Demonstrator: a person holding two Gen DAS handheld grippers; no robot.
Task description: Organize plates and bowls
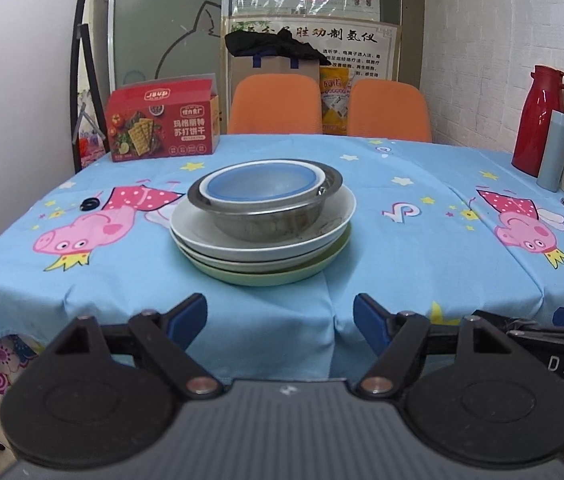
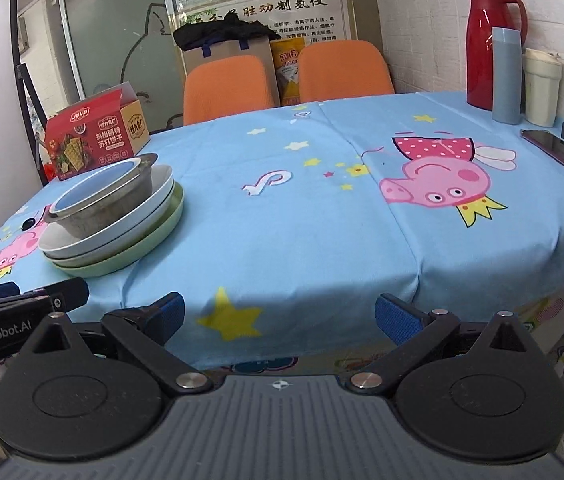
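Three stacked plates [image 1: 262,258], two nested bowls [image 1: 266,204], two orange chairs [image 1: 276,104], one cracker box [image 1: 162,122], one red thermos [image 1: 539,116], one phone [image 2: 557,152].

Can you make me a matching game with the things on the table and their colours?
Things:
1. bottom plate
2. jug
3. big bowl
4. chairs

Colours:
A. orange
B. shiny metal
C. light green
D. red

Pairs: 1-C, 2-D, 3-B, 4-A
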